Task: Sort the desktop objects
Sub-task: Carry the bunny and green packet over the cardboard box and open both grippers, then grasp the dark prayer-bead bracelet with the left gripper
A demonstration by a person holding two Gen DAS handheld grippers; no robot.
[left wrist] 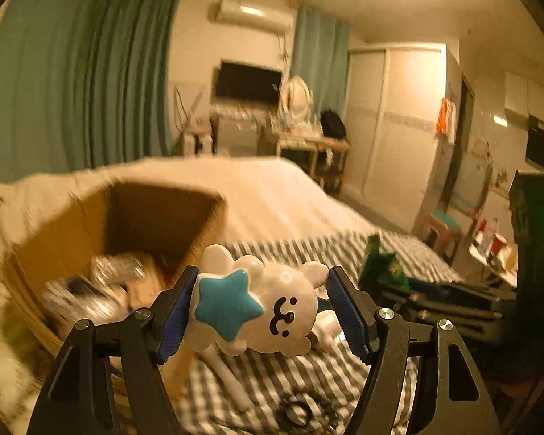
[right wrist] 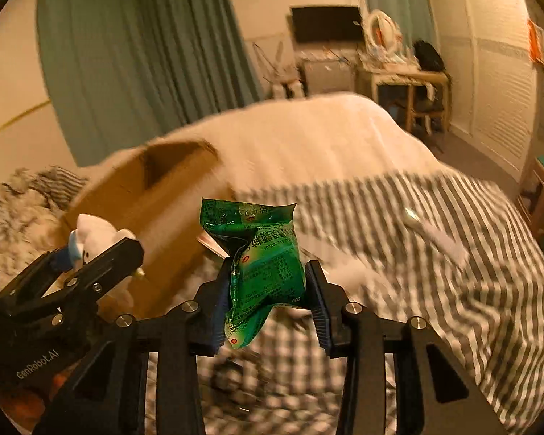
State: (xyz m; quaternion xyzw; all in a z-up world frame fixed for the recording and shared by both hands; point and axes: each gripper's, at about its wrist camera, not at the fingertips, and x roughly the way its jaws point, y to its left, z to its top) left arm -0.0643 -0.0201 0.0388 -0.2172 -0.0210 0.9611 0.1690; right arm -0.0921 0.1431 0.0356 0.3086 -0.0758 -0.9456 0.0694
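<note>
Bed (right wrist: 453,253): striped grey-and-white cover with a pale blanket beyond; it bears everything listed below.

Cardboard box (left wrist: 156,210): open-topped, on the bed ahead and left of both grippers. The left wrist view shows blurred packets and small goods already inside; the right wrist view shows only its outer wall and rim.

Left gripper (left wrist: 261,311): jaws partly closed on a white bear-shaped toy (left wrist: 268,311) with a blue star, held clear of the bed just short of the box rim.

Right gripper (right wrist: 268,301): jaws partly closed, pinching a crumpled green foil sachet (right wrist: 261,261), held above the bed to the right of the box.

White stick-like item (right wrist: 435,235): lies loose on the stripes, well apart, seen clearly only in the right wrist view. A dark ring-shaped object (left wrist: 297,413) lies below the left gripper; too blurred to name.

Step judged: carrying both items to the box. Next move calls for bringing each gripper over the opening before the jaws part.
</note>
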